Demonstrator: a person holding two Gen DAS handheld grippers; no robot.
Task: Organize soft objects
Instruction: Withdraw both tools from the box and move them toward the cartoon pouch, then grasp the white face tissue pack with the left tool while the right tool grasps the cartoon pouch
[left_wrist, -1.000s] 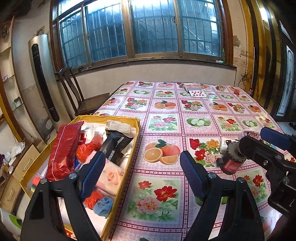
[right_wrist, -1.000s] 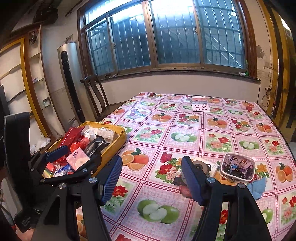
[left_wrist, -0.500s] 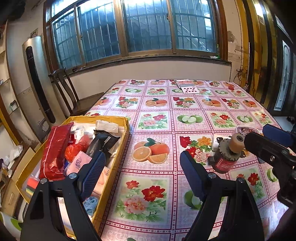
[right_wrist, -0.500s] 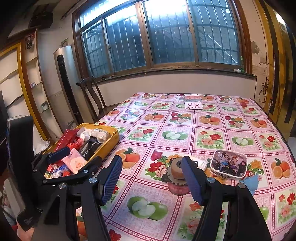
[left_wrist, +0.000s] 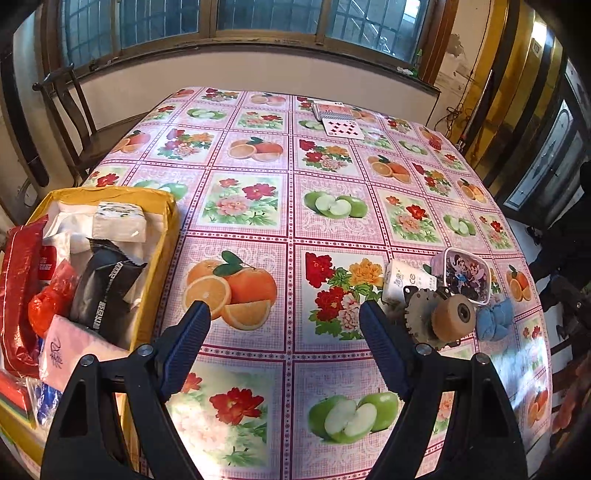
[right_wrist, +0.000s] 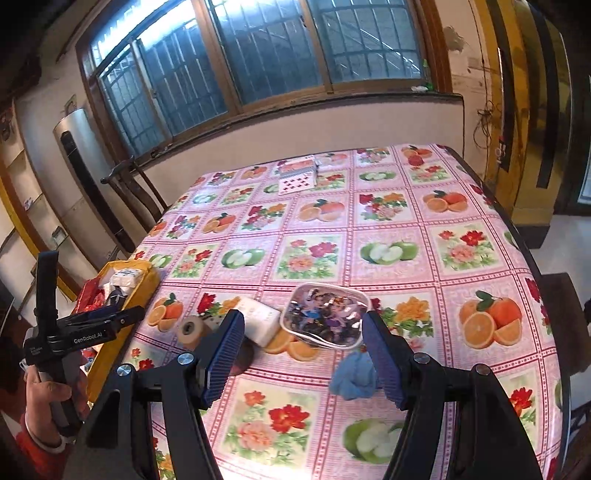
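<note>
Both grippers have swung since a second ago: the right one has turned rightward, so the blue cloth that sat off to its side now lies between its tips, and the left one has dipped toward the table.

The right gripper (right_wrist: 303, 354) stands wide apart and holds nothing. The crumpled blue cloth (right_wrist: 354, 378) lies on the table (right_wrist: 480, 258) just inside its right finger (right_wrist: 384, 360); whether the pad touches the cloth I cannot tell. Just beyond the cloth sits a clear cartoon-printed pouch (right_wrist: 325, 317), with a white tissue pack (right_wrist: 260, 319) and a tape dispenser (right_wrist: 192, 330) beside it toward the left, all near the table's near edge.

The left gripper (left_wrist: 284, 343) is also spread wide and empty, hovering over the orange print on the cloth-covered table. A hand (right_wrist: 46, 397) in a red sleeve grips its handle, seen in the right wrist view.

At the table's left edge a yellow box (left_wrist: 164, 236) holds soft packets: a red bag (left_wrist: 18, 280), a black pack (left_wrist: 101, 288), a pink tissue pack (left_wrist: 70, 350), white wrapped pieces.

Playing cards (left_wrist: 338, 122) lie at the far edge. A wooden chair (left_wrist: 74, 122) stands by the far left corner under barred windows (right_wrist: 258, 55).
</note>
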